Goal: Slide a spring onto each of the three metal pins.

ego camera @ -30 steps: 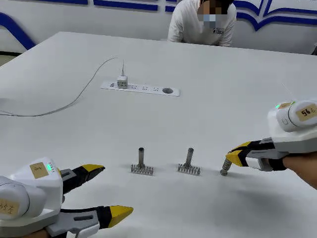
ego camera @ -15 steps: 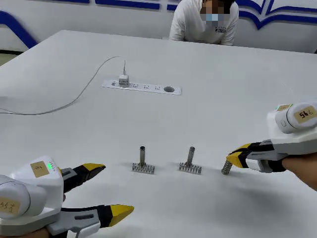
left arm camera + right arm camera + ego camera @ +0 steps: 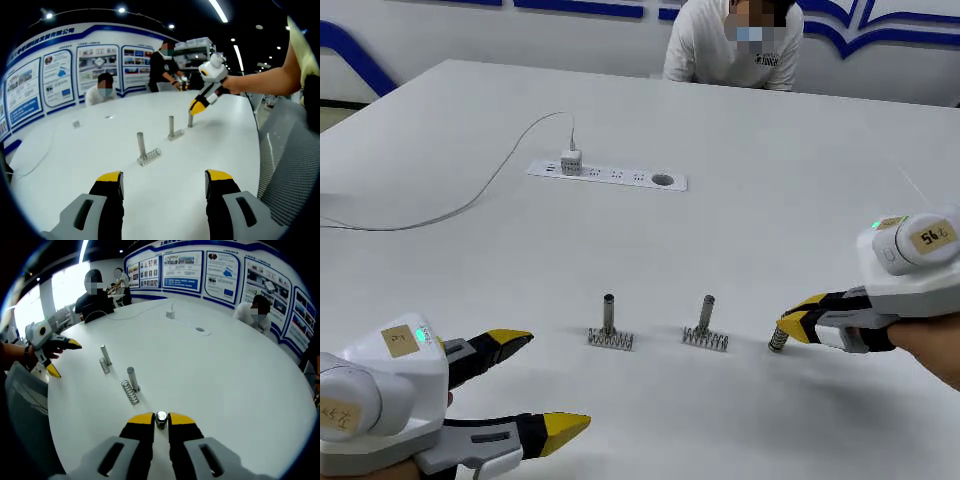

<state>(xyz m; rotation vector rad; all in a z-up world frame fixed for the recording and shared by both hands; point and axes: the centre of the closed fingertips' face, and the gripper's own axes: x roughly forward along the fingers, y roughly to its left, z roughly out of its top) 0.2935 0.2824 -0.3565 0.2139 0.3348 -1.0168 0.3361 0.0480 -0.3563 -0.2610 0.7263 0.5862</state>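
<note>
Right of the middle pin, the spring-loaded pin sits less tilted than a second ago, with the right gripper pinching its top. Likely one done, two loose springs to go. The left gripper is wide apart and idle.

A power strip is lying toward the table's far edge, where a person is sitting.

1. A broad white worktop spans the room, its edge curving round in both gripper views.
2. A white power strip lies on it, and a thin cable trails off to the left.
3. The white wall behind carries blue bands.
4. Blue-and-white display boards line that wall.
5. The dark ceiling holds spot lamps and a strip light.
6. One side shows a very bright panel; window or lit wall, unclear.
</note>
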